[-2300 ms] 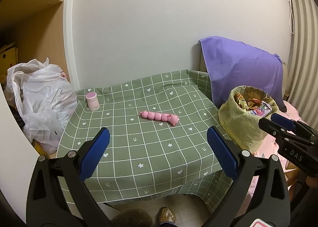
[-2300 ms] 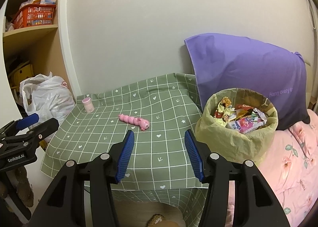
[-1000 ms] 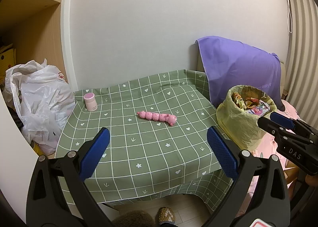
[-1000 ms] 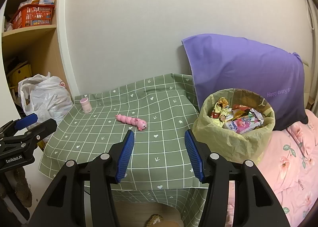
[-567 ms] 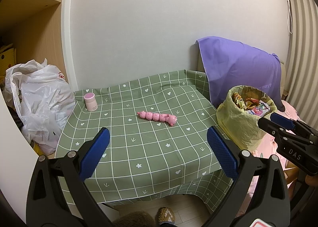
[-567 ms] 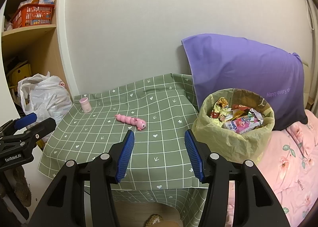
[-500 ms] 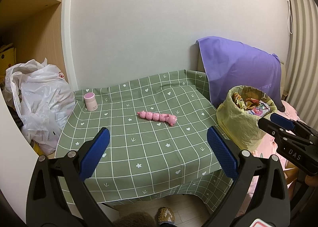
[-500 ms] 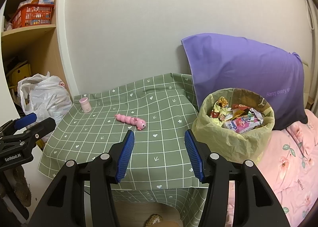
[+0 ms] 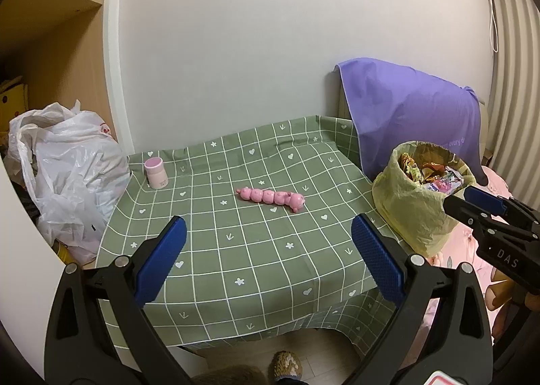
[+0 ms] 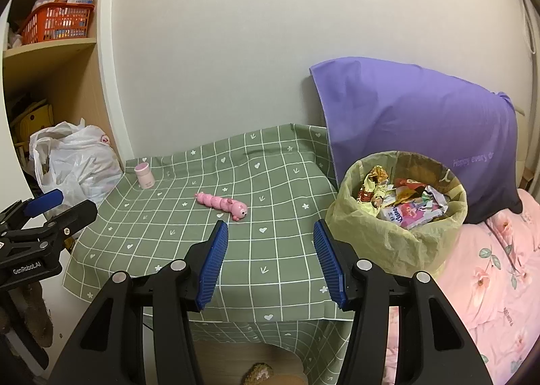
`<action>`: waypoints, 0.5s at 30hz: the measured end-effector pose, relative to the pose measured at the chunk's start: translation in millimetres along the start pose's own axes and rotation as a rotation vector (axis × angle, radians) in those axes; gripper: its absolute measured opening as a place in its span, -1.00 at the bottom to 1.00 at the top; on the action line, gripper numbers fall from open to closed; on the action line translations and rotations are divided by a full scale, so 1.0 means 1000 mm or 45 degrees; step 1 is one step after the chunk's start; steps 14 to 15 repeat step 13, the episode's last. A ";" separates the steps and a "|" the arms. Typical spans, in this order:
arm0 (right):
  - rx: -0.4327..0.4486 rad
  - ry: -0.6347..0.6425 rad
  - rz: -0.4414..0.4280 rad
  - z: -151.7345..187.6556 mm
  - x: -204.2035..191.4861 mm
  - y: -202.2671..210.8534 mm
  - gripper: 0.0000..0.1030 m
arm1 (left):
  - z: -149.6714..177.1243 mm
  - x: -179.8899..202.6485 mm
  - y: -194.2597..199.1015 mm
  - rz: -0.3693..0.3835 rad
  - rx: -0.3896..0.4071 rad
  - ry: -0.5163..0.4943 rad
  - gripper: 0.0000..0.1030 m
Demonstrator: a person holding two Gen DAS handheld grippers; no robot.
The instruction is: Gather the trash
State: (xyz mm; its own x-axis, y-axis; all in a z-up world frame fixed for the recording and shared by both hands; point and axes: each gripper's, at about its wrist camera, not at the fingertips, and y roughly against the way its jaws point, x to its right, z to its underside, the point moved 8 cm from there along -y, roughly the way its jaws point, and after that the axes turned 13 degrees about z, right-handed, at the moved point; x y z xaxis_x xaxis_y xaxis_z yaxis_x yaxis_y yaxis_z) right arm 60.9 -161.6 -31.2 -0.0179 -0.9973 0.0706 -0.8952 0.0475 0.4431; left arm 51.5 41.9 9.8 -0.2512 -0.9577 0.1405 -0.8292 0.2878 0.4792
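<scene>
A trash bin [image 10: 371, 233] lined with a yellow bag stands on the pink bed right of the table, full of crumpled wrappers [image 10: 405, 202]; it also shows in the left wrist view [image 9: 411, 213]. My left gripper [image 9: 268, 256] is open and empty, held in front of the table's near edge. My right gripper [image 10: 270, 260] is open and empty, near the table's front right corner, left of the bin. Each gripper shows at the edge of the other's view.
The table with a green checked cloth [image 9: 236, 250] carries a pink caterpillar toy [image 9: 271, 197] and a small pink jar [image 9: 155, 173]. A white plastic bag [image 9: 67, 169] sits left. A purple pillow [image 10: 422, 128] leans behind the bin. Shelves with an orange basket [image 10: 57, 25] stand far left.
Both grippers have drawn back slightly from the table over the last two seconds; in the last half second nothing visibly moved. Both stay open and empty.
</scene>
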 end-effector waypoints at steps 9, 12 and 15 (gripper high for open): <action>-0.036 0.042 -0.041 -0.011 -0.014 -0.038 0.13 | -0.003 -0.030 -0.046 -0.016 -0.088 0.065 0.82; -0.098 0.156 -0.142 -0.017 -0.037 -0.079 0.15 | 0.006 -0.073 -0.081 -0.075 -0.159 0.167 0.82; -0.117 0.202 -0.175 -0.018 -0.048 -0.093 0.15 | 0.013 -0.102 -0.101 -0.105 -0.197 0.241 0.82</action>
